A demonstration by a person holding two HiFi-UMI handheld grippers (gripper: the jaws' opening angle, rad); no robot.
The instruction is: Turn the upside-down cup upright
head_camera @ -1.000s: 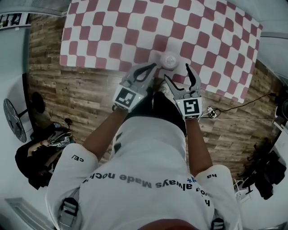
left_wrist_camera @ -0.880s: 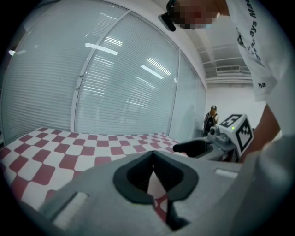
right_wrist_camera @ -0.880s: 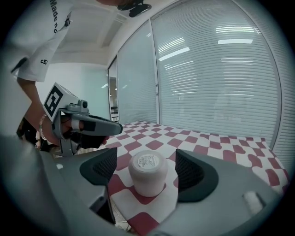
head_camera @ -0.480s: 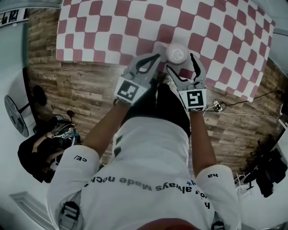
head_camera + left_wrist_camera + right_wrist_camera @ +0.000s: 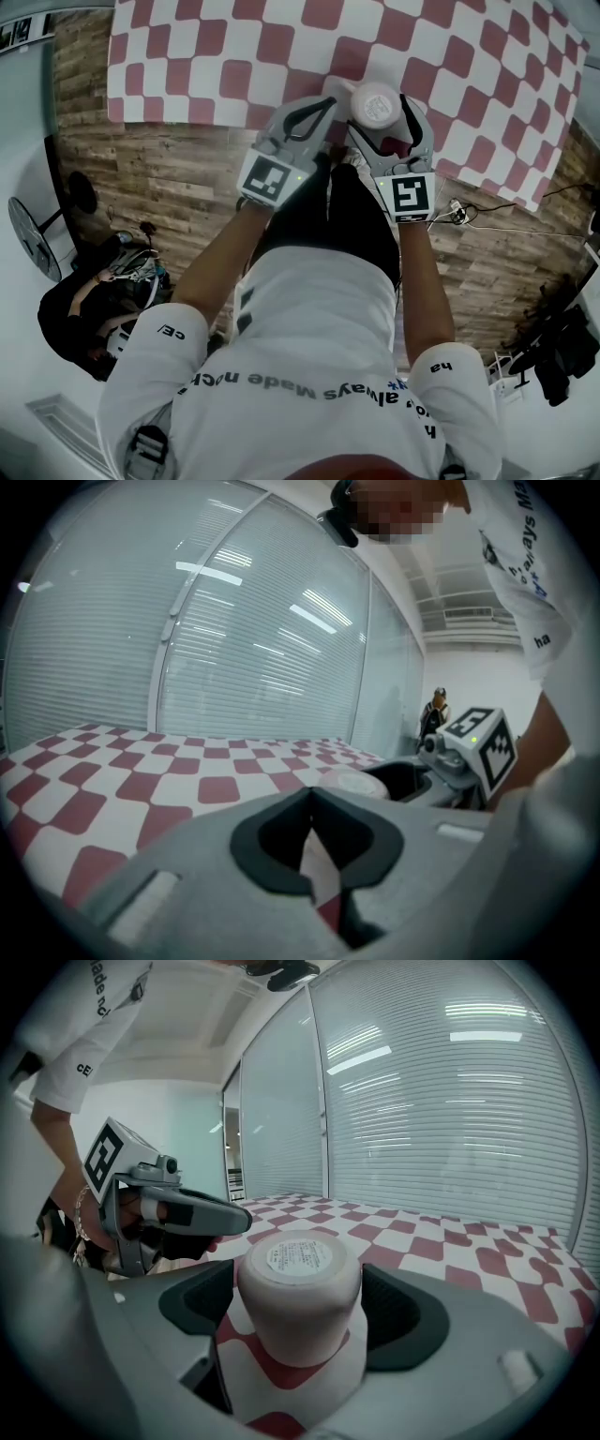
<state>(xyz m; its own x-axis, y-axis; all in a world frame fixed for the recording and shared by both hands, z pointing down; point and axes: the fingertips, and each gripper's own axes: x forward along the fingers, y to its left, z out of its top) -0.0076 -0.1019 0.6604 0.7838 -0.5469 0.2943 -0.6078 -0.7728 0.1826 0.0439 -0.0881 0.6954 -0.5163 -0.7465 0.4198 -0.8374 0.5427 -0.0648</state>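
Observation:
A pale cup [image 5: 377, 101] stands upside down, base up, near the front edge of the red-and-white checked table [image 5: 225, 56]. My right gripper [image 5: 382, 122] is open with the cup between its jaws. In the right gripper view the cup [image 5: 298, 1288] fills the gap, with a little space at each dark pad [image 5: 405, 1309]. My left gripper [image 5: 324, 103] is shut and empty, its tip just left of the cup. In the left gripper view its jaws [image 5: 311, 803] meet, with the cup [image 5: 352, 782] and the right gripper [image 5: 450, 766] beyond.
The table's front edge runs just under both grippers, with wooden floor [image 5: 169, 178] below it. A seated person [image 5: 84, 319] and a fan [image 5: 28, 246] are at the left, a cable [image 5: 469, 214] at the right. Glass walls with blinds [image 5: 441, 1101] stand behind the table.
Both grippers have sunk and come forward over the table's edge. The cup, earlier ahead of the right gripper's tips, now stands between its jaws. The left gripper stays shut.

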